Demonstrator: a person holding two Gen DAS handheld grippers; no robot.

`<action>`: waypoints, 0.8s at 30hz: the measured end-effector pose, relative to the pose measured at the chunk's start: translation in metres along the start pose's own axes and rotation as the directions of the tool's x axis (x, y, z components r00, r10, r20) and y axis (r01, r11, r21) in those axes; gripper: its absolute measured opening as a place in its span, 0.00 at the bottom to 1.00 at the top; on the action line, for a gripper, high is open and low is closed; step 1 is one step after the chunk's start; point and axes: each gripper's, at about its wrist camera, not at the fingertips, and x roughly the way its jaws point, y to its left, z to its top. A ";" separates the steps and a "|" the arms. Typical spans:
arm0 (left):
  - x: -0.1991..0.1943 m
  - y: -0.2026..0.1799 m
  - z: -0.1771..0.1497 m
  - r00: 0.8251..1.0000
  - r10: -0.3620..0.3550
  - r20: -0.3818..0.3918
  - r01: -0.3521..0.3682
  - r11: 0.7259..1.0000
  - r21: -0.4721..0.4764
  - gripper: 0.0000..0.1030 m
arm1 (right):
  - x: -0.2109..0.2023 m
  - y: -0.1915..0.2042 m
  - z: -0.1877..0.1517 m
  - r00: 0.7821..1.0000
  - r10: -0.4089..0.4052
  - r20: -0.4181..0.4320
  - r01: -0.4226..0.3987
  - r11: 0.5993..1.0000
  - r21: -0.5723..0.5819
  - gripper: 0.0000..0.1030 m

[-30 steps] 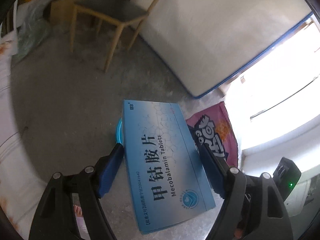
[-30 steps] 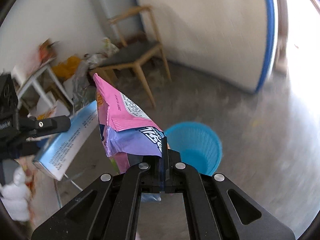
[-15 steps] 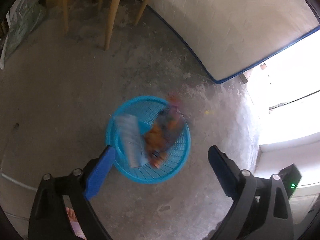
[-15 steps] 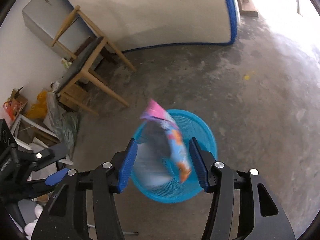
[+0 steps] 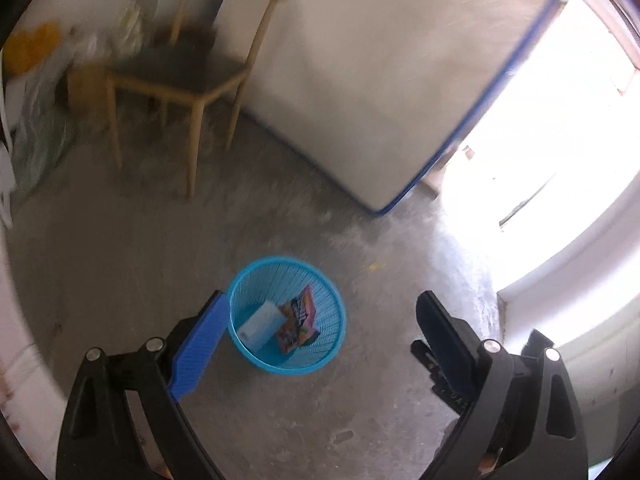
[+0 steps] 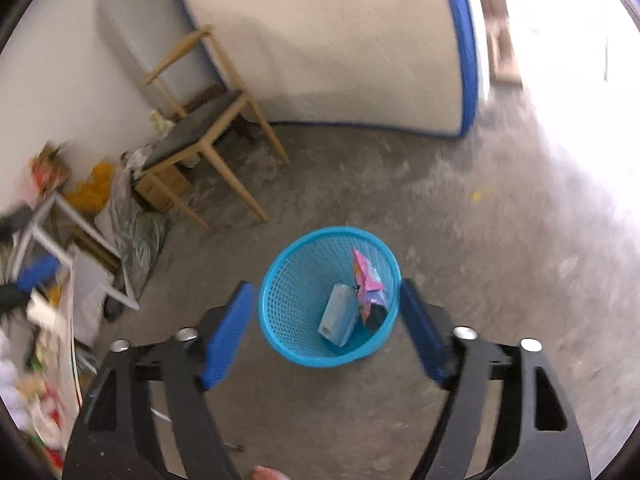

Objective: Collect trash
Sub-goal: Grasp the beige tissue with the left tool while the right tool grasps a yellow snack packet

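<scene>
Blue mesh basket [image 6: 280, 320]: standing upright on the concrete floor [image 6: 480, 240]. Light-blue box [image 6: 338, 314] and pink snack packet [image 6: 370, 284]: lying inside the basket, touching side by side. Left gripper [image 5: 320, 344]: hovering above the basket, spread wide, carrying nothing. Right gripper [image 6: 326, 320]: hanging over the basket, likewise wide and empty-handed. Wooden chair [image 6: 208, 120]: standing well apart, beside a mattress [image 6: 340, 40] leaning upright.
</scene>
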 end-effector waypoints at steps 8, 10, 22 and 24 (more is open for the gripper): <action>-0.145 0.008 -0.095 0.988 -0.012 0.155 0.006 0.999 0.042 0.89 | -0.074 0.071 -0.028 0.988 0.098 0.120 -0.053 0.942 -0.332 0.93; -0.176 0.021 -0.126 0.981 0.043 0.192 -0.048 0.999 0.023 0.89 | -0.087 0.089 -0.035 0.978 0.184 0.099 -0.132 0.910 -0.392 0.93; -0.319 0.106 -0.245 0.837 0.441 0.324 -0.373 0.893 -0.251 0.87 | -0.094 0.214 -0.098 0.790 0.532 -0.307 -0.612 0.650 -0.450 0.93; -0.338 0.117 -0.246 0.809 0.470 0.351 -0.385 0.877 -0.287 0.85 | -0.090 0.233 -0.107 0.759 0.544 -0.358 -0.651 0.622 -0.435 0.93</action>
